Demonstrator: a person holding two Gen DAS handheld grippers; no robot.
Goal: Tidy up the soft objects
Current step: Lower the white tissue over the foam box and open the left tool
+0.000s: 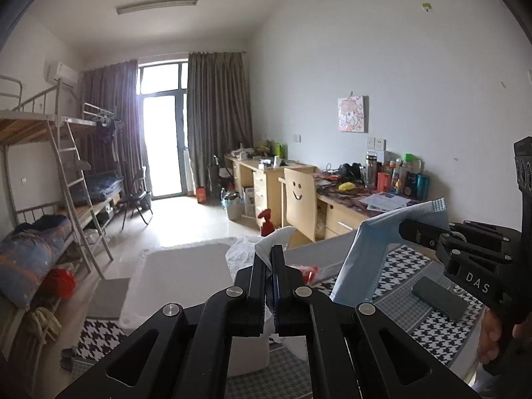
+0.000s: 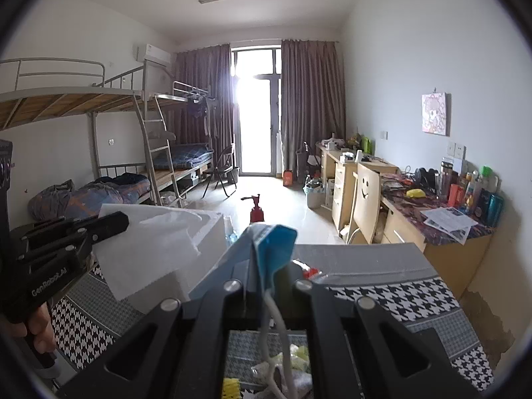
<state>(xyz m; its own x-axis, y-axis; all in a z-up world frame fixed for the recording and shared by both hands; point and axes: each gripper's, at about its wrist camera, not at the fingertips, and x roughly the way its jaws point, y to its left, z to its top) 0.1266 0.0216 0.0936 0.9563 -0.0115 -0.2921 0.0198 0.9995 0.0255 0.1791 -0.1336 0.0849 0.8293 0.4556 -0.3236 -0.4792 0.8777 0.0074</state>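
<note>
Both tongs lifted above the houndstooth-covered desk, each pinching something soft.

The left tongs are clenched on a white tissue, which hangs over the desk's left edge beside a white box. The right tongs grip a blue face mask by one end, its ear loop dangling toward the desk. A dark phone lies near the right edge. Past the far edge, open floor runs to the balcony door.
</note>
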